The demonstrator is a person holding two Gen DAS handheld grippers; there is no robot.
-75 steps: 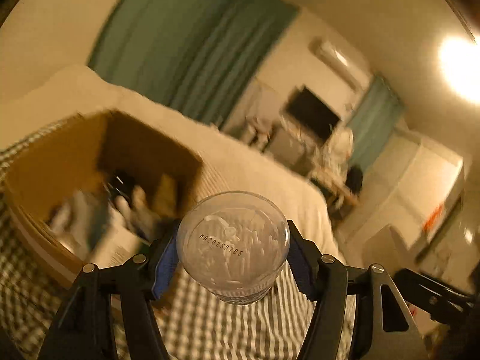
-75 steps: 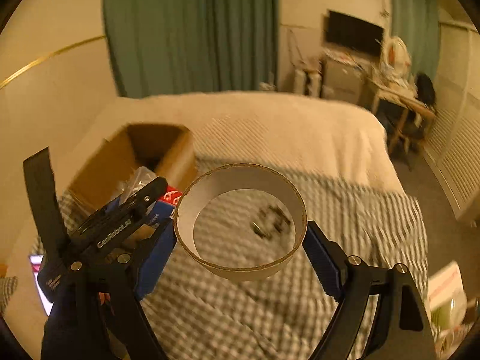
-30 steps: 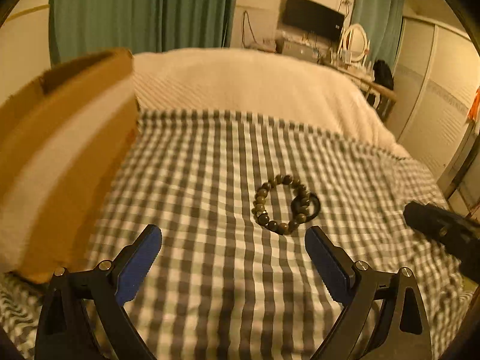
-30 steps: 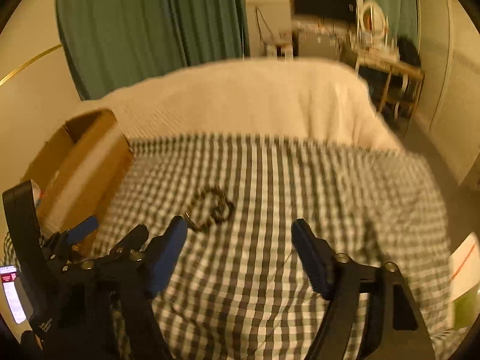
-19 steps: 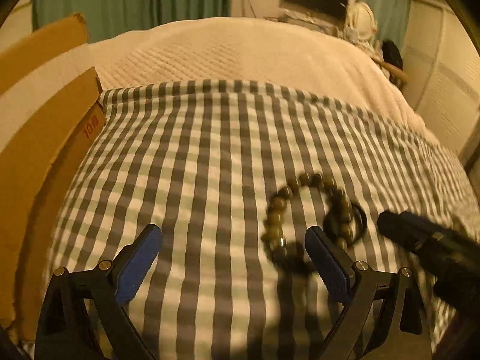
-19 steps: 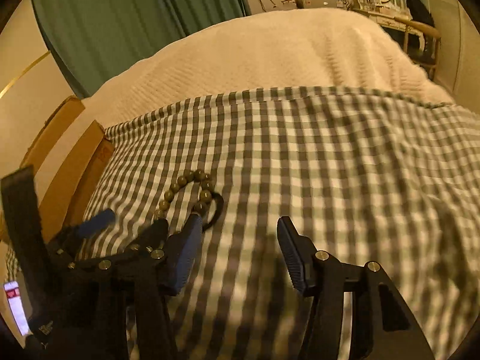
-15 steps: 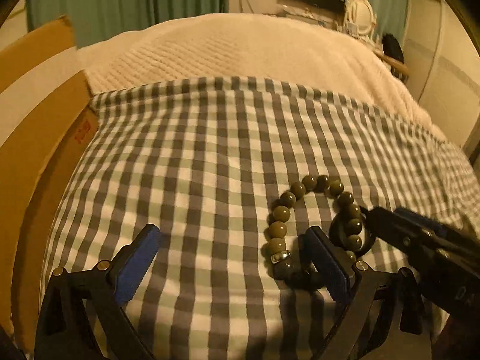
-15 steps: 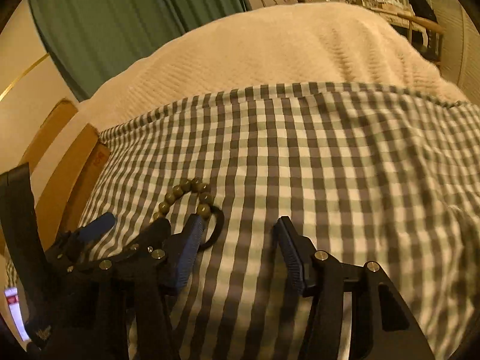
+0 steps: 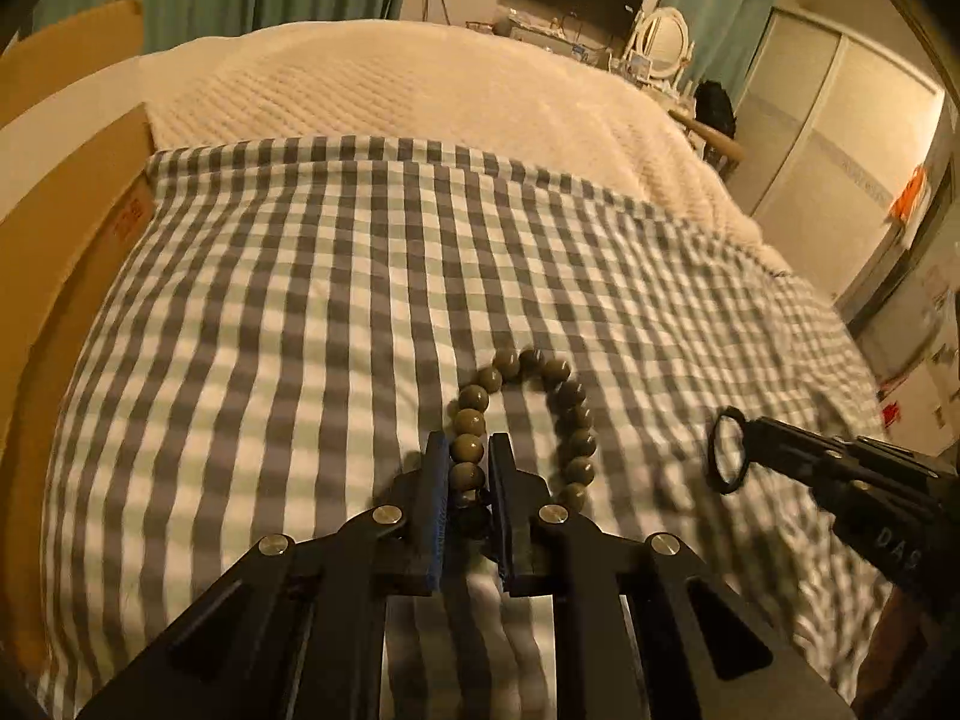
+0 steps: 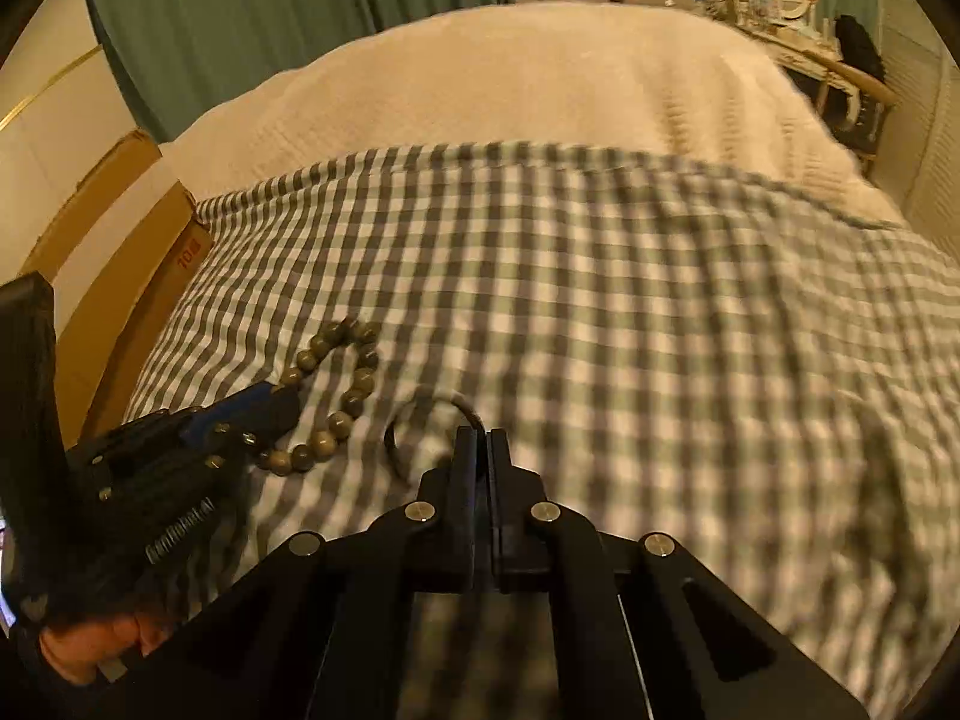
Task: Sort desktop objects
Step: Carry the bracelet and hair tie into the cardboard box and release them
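Observation:
A bracelet of olive beads (image 9: 567, 393) lies on the checked cloth (image 9: 300, 330). My left gripper (image 9: 468, 450) has its jaws closing on the bracelet's left side, and the pads press on two beads. A thin black ring (image 9: 729, 450) stands just right of the bracelet, pinched at its rim by my right gripper (image 9: 757, 441). In the right wrist view the right gripper (image 10: 480, 441) has its jaws closing, pads together on the black ring (image 10: 399, 432). The bracelet (image 10: 360, 384) and the left gripper (image 10: 276, 405) are to its left.
A cardboard box (image 9: 60, 240) stands along the left edge of the checked cloth, also visible as the box (image 10: 120, 252). A cream blanket (image 9: 420, 90) covers the bed beyond. The bed drops off at the right. A person's hand (image 10: 90, 654) holds the left gripper.
Both grippers came down onto the cloth and closed, the left on the bead bracelet, the right on the black ring. The ring now sits apart from the bracelet, to its right.

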